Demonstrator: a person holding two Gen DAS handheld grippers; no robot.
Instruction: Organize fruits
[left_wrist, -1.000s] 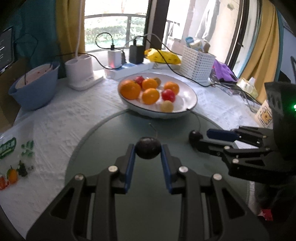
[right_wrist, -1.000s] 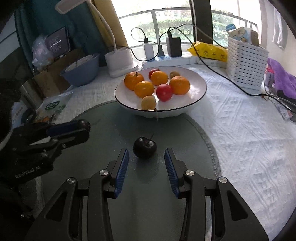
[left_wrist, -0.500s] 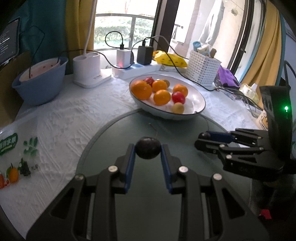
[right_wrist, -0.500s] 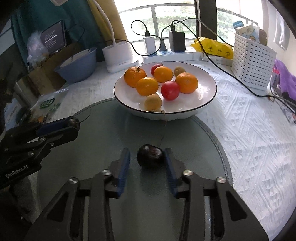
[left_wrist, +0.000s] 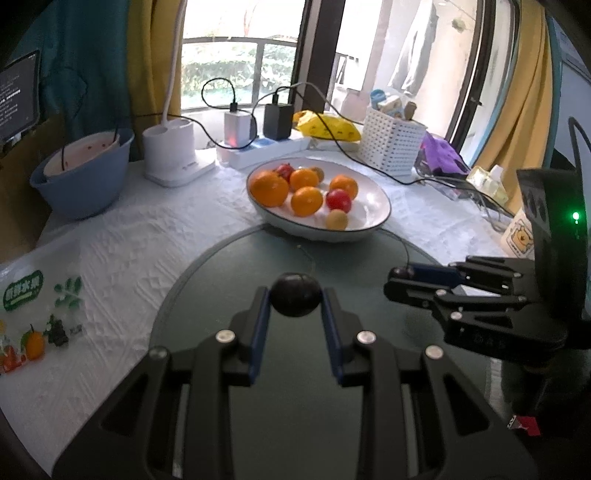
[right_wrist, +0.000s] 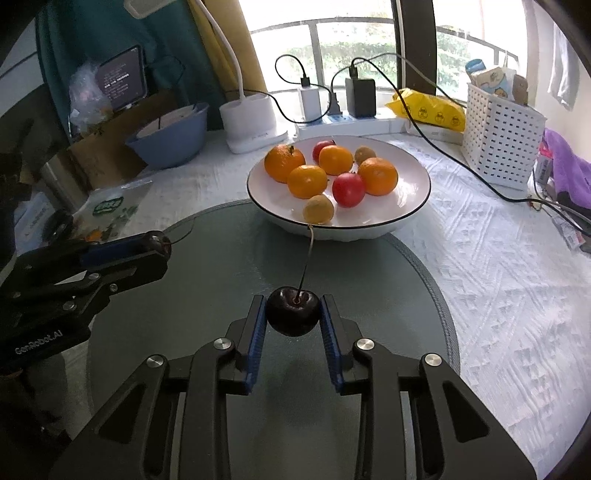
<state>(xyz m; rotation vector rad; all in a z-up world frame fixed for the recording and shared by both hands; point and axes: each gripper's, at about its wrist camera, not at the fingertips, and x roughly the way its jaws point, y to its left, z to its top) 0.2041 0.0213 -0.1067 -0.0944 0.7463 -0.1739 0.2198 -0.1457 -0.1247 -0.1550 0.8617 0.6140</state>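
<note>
Right gripper (right_wrist: 293, 314) newly shut (green mat (right_wrist: 229, 266))

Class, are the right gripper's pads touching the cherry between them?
Touching. In the right wrist view both blue pads of the right gripper press against the sides of the cherry, with no gap on either side.

White-clothed table (right_wrist: 498, 295), grey round mat (right_wrist: 221, 280), fruit plate (right_wrist: 406, 206), blue bowl (left_wrist: 81, 192)

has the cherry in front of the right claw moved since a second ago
Yes. The cherry sat loose on the grey mat ahead of the open right claw; the jaws have just closed on it.
</note>
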